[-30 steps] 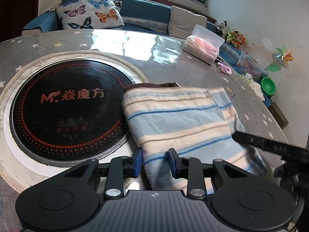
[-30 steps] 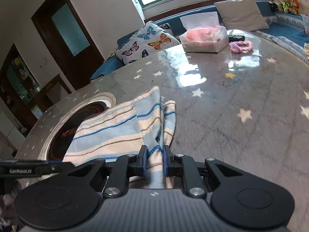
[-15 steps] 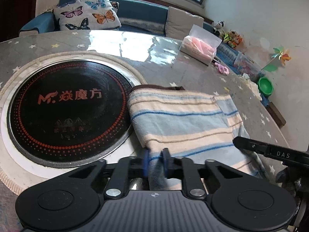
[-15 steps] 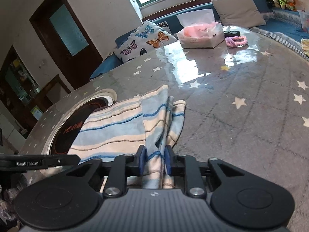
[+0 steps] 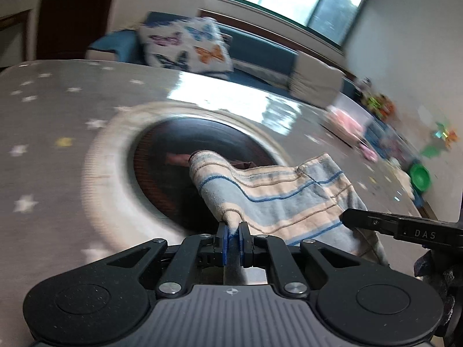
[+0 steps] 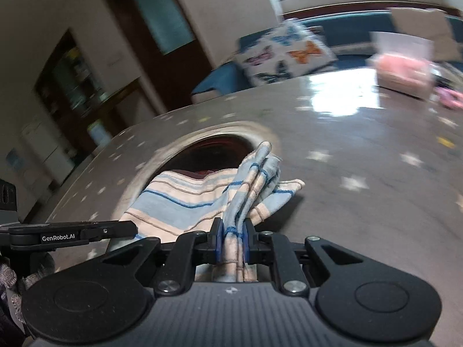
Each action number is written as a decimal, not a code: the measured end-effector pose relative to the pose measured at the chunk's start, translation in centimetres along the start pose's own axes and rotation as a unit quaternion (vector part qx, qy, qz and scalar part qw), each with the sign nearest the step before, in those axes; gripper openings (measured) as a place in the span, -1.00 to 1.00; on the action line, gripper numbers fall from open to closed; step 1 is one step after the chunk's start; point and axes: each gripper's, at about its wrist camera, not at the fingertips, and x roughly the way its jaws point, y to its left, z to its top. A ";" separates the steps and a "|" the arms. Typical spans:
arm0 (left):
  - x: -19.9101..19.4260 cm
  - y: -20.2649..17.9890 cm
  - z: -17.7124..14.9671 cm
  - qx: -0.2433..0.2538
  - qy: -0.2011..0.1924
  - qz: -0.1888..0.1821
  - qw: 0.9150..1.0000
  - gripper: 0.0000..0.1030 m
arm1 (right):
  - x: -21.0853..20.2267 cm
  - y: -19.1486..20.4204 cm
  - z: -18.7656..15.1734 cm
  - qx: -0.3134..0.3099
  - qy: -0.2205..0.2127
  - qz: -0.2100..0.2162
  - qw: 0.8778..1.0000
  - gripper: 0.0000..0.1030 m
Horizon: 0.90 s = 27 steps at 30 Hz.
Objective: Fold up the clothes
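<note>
- Left wrist view: the left tool point(image 5: 233, 232) is closing its jaws on an edge of the striped cloth point(image 5: 277, 199), whose fabric is pinched between the blue pads. The cloth is lifted partly off the grey star-patterned desk point(image 5: 52, 133) and hangs over the black round hob point(image 5: 179, 179). The right tool's arm point(image 5: 399, 227) reaches in from the right.
- Right wrist view: the right tool point(image 6: 233, 241) is clenched on a bunched fold of the striped cloth point(image 6: 185, 199), raised above the desk point(image 6: 376, 202). A butterfly cushion point(image 6: 286, 55) lies behind.

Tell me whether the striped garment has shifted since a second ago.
Yes. The striped garment has been pulled leftward; its far corner now overlaps the black round cooktop, and its near edge is lifted.
</note>
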 end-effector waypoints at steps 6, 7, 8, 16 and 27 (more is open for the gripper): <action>-4.3 7.2 0.9 -0.041 -0.038 0.064 0.996 -0.85 | 6.9 7.5 2.7 -0.051 0.034 0.070 0.996 -0.76; -4.9 8.3 1.0 -0.047 -0.043 0.074 0.995 -0.85 | 8.0 8.9 3.1 -0.062 0.038 0.079 0.994 -0.76; -5.6 9.7 1.2 -0.054 -0.049 0.087 0.994 -0.85 | 9.2 10.1 3.5 -0.073 0.041 0.090 0.992 -0.76; -9.5 17.8 2.6 -0.098 -0.081 0.169 0.977 -0.85 | 17.4 19.2 5.8 -0.125 0.068 0.154 0.978 -0.77; -9.9 23.3 0.7 -0.137 -0.057 0.225 0.963 -0.68 | 23.6 22.9 5.2 -0.155 0.103 0.126 0.974 -0.66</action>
